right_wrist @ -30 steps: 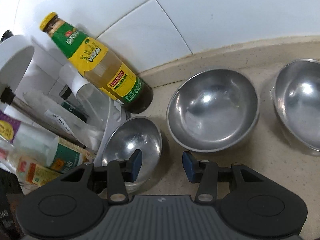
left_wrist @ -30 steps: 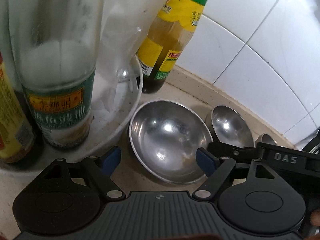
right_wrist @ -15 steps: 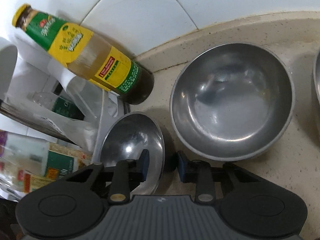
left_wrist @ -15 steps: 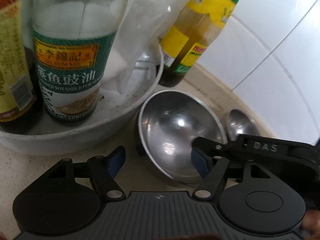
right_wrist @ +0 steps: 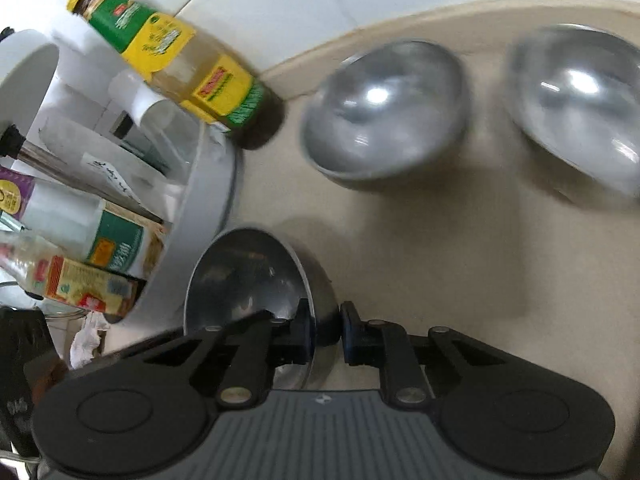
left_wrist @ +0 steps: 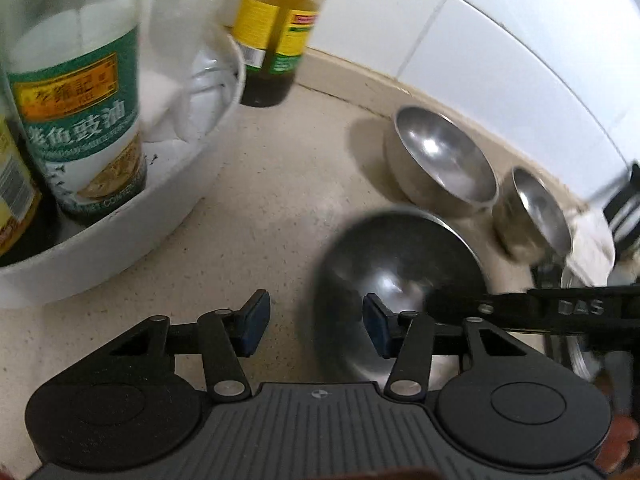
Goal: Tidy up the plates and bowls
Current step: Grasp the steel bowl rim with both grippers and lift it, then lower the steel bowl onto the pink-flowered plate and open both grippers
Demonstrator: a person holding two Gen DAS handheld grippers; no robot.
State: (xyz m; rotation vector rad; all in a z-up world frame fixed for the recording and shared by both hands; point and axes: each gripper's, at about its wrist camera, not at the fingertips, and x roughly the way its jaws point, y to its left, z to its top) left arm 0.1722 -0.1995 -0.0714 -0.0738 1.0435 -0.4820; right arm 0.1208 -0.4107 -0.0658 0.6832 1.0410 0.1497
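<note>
My right gripper [right_wrist: 325,330] has closed on the rim of the small round steel bowl [right_wrist: 244,276], pulling it from the counter's [right_wrist: 420,240] back edge; my left gripper [left_wrist: 310,326], closing, holds nothing.

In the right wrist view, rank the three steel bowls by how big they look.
1. Far right bowl and middle bowl: alike and blurred, so unranked.
2. Bowl held in the right gripper: looks smaller, though nearest.

Ahead and left of the tongs, a white tub [left_wrist: 192,200] sits on the speckled counter [left_wrist: 260,220], holding a green-labelled sauce bottle [left_wrist: 80,120]. Just beyond it a yellow-labelled bottle [left_wrist: 276,40] stands against the white wall tiles [left_wrist: 480,40].
</note>
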